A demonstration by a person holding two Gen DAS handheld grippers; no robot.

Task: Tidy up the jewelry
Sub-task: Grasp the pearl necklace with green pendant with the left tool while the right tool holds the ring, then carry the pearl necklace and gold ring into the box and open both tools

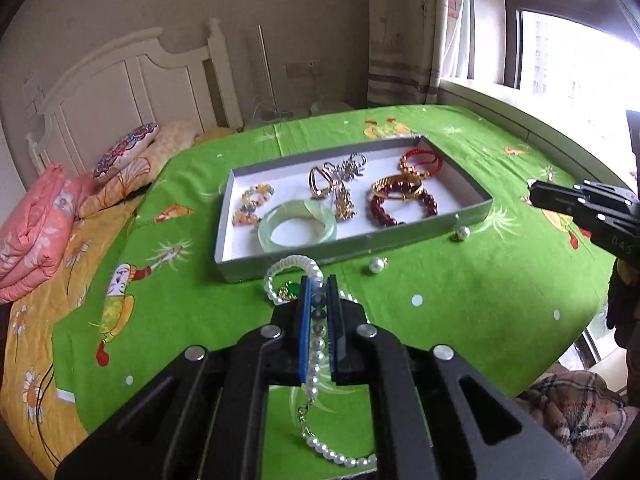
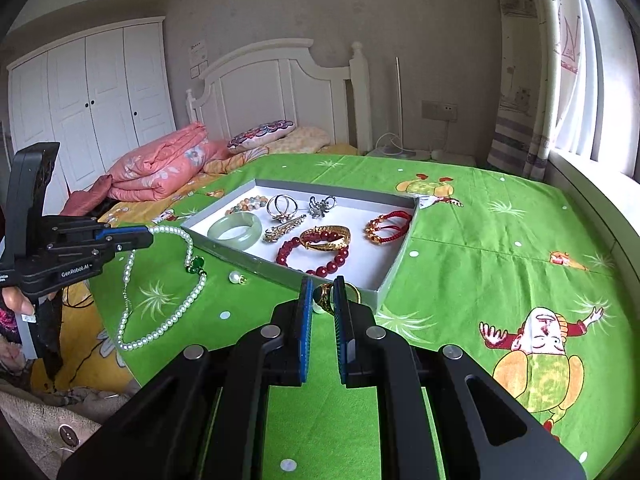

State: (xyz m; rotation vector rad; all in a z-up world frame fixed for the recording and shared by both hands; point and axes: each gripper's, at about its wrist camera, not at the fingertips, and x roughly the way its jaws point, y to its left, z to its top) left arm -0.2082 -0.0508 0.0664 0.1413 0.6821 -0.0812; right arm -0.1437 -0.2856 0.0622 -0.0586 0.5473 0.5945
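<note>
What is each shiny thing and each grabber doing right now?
Left gripper: shut on the pearl necklace.
Pearl necklace: lifted at one end, the rest draped on the green cloth.
Right gripper: shut on a gold ring.
Tray: open, jewelry inside.
Jade bangle: lying flat in the tray.
Loose pearl earrings: on the cloth, outside the tray.

Pearl necklace: glossy white beads, smooth, clamped between the left gripper's jaws; a glassy green pendant hangs on it. Gripper body: matt black plastic; blue ribbed pads. Beyond the jaws, tray: matt grey card, white inside. Bangle: translucent, polished pale green. Cloth under the jaws: matt printed fabric.
</note>
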